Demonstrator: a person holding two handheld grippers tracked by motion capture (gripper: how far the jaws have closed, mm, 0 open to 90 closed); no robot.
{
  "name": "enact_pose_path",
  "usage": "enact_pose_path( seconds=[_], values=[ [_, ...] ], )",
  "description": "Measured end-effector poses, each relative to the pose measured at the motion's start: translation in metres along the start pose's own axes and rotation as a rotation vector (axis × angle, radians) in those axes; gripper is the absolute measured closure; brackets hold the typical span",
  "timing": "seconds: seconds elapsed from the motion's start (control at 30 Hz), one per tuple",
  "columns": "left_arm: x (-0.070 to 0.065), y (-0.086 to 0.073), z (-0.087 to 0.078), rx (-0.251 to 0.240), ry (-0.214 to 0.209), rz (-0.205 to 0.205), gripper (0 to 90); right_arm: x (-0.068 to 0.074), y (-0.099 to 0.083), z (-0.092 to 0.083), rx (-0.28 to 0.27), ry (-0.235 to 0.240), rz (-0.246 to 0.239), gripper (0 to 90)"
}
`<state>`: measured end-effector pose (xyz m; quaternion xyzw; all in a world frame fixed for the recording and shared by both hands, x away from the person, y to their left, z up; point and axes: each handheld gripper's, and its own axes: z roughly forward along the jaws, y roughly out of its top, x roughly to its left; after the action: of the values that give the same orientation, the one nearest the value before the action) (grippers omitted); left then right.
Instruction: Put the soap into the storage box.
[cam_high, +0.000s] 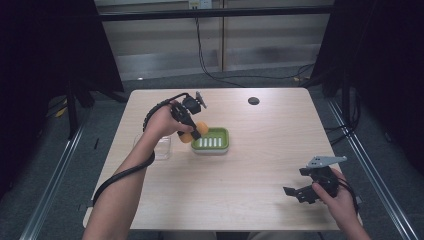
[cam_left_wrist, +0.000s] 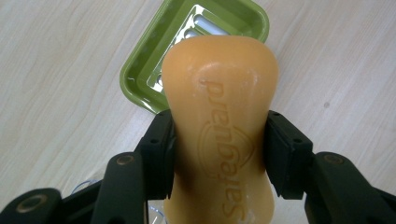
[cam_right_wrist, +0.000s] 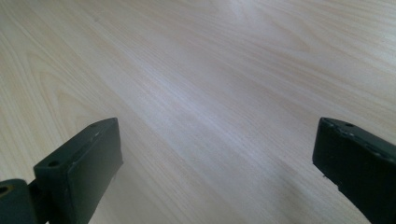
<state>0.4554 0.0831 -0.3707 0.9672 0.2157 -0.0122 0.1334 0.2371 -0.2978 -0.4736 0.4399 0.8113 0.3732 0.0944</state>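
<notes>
We see the left hand-held gripper (cam_high: 192, 131) clamped on the orange soap bar (cam_left_wrist: 219, 126), its long axis pointing toward the green soap dish (cam_high: 212, 139) lying just beyond at about one o'clock, probably not yet touching.

Left gripper (cam_high: 194, 131) clamping orange soap (cam_high: 187, 136) beside green dish (cam_high: 212, 139), right gripper (cam_high: 301, 192) spread wide

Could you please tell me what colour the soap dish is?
Green rectangular plastic soap dish, clearest in left gripper view.

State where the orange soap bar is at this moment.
In the high view, the orange soap bar is left of centre, clamped in the left gripper above the green soap dish's left edge.
</notes>
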Motion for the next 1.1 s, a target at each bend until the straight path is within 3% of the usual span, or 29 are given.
enact_pose_path(
  seconds=[0.03,0.07,0.37,0.4,0.47,0.53,0.57,0.6,0.63,0.67,0.73,0.83,0.9,0.93,1.0,1.1],
  values=[
    [-0.001,0.000,0.002,-0.016,0.001,-0.020,49.8,0.000,0.000,0.000,0.000,0.001,0.000,1.3],
    [0.001,0.001,0.002,-0.009,0.000,-0.006,49.8,0.000,0.000,0.000,-0.001,0.000,0.001,1.3],
    [0.003,0.005,0.005,-0.014,-0.006,-0.020,49.8,0.000,0.000,0.001,0.004,0.001,0.004,1.3],
    [0.005,0.005,0.004,-0.005,-0.002,0.002,49.8,0.000,0.000,0.001,0.003,0.002,0.002,1.3],
    [0.004,0.006,0.006,-0.013,-0.005,-0.015,49.8,0.000,0.000,0.001,0.006,0.004,0.004,1.3],
    [0.006,0.007,0.006,0.001,-0.001,0.010,49.8,0.000,0.000,0.001,0.004,0.002,0.005,1.3],
    [0.005,0.008,0.007,-0.014,-0.003,-0.010,49.8,0.000,0.000,0.001,0.002,0.000,0.002,1.3],
    [0.007,0.008,0.006,-0.004,-0.014,0.001,49.8,0.000,0.000,0.001,0.003,0.002,0.003,1.3],
    [0.008,0.009,0.007,0.002,0.002,0.019,49.8,0.000,0.000,0.001,0.003,0.002,0.001,1.3],
    [0.006,0.009,0.009,-0.015,0.006,-0.004,49.8,0.000,0.000,0.001,0.005,0.004,0.004,1.3],
    [0.009,0.011,0.007,0.014,-0.006,0.029,49.8,0.000,0.000,0.001,0.007,0.005,0.005,1.3],
    [0.008,0.012,0.009,-0.005,0.009,0.017,49.8,-0.001,0.000,0.001,0.002,0.003,-0.002,1.3],
    [0.008,0.013,0.010,-0.006,0.010,0.024,49.8,-0.001,0.000,0.001,0.001,0.003,-0.001,1.3],
    [0.009,0.014,0.009,0.016,-0.002,0.038,49.8,-0.001,0.000,0.001,0.001,0.004,-0.003,1.3],
    [0.008,0.014,0.011,-0.009,0.011,0.035,49.8,-0.001,0.000,0.001,0.003,0.006,0.000,1.3],
    [0.009,0.015,0.013,0.006,0.010,0.043,49.8,-0.001,0.000,0.001,0.003,0.005,-0.002,1.3]
  ],
)
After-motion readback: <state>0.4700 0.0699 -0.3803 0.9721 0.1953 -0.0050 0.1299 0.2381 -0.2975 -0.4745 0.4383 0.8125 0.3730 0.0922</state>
